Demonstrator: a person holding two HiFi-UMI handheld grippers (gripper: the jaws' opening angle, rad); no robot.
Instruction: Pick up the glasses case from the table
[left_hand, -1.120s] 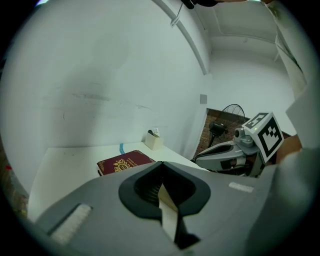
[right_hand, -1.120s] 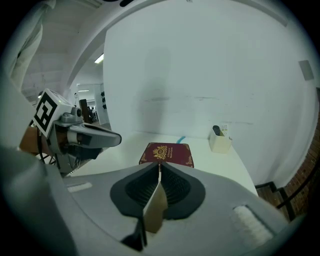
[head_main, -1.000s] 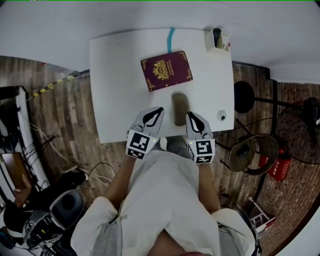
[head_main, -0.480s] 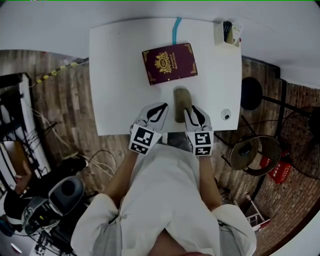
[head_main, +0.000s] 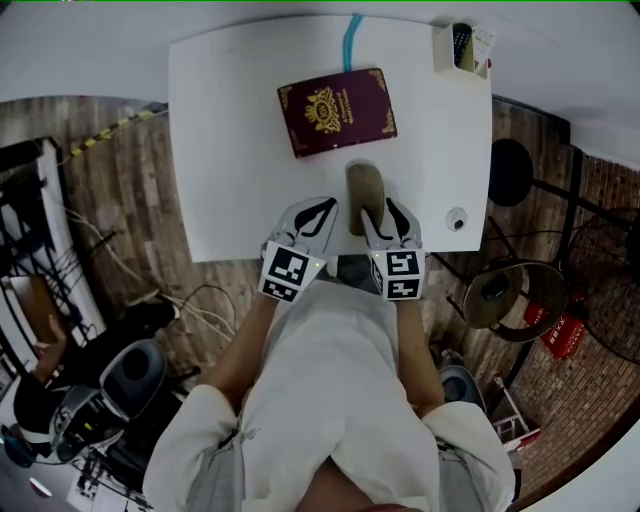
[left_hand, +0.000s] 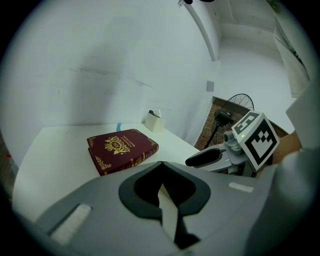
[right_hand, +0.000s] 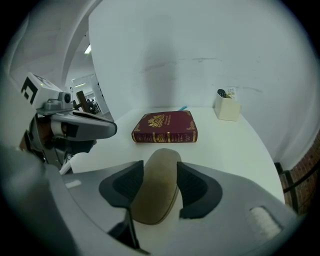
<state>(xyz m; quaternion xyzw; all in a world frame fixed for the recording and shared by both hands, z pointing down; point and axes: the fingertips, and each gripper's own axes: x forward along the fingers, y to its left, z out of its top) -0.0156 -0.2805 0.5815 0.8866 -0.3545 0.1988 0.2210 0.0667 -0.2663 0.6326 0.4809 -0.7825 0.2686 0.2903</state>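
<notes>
Currently the case (head_main: 362, 190) (right_hand: 157, 187) lies flat on the white worktop (head_main: 230, 150), close to the front edge and right of centre. It is tan with rounded ends, and its long axis runs away from the person. Both claws sit side by side at the front edge, one in each hand.

Right claw (head_main: 378, 215):
- The jaws are opening.
- The near end of the case stands between the two dark pads.
- Each pad lies just beside a flank of the case, and no firm pinch shows.
- The case rests on the worktop and is not lifted.
- The claw points forward and down, in line with the case.

Left claw (head_main: 322, 208) (left_hand: 161, 165):
- The jaws are closed, with the pad tips meeting.
- Nothing is between them.
- The claw sits just left of the case, apart from it, and faces the book (head_main: 336, 110) (left_hand: 121, 149).

Other items on the worktop:
- The book is dark red with gold ornament on the cover. It is closed and lies flat just beyond the far end of the case, with a narrow strip of bare worktop between them. It is turned slightly against the worktop edges.
- A small cream holder (head_main: 458, 50) (right_hand: 227, 110) stands at the far right corner with a dark item in it.
- A strip of blue tape (head_main: 351, 45) lies at the middle of the far edge.
- A small round thing (head_main: 457, 219) sits near the right edge, well right of the case.
</notes>
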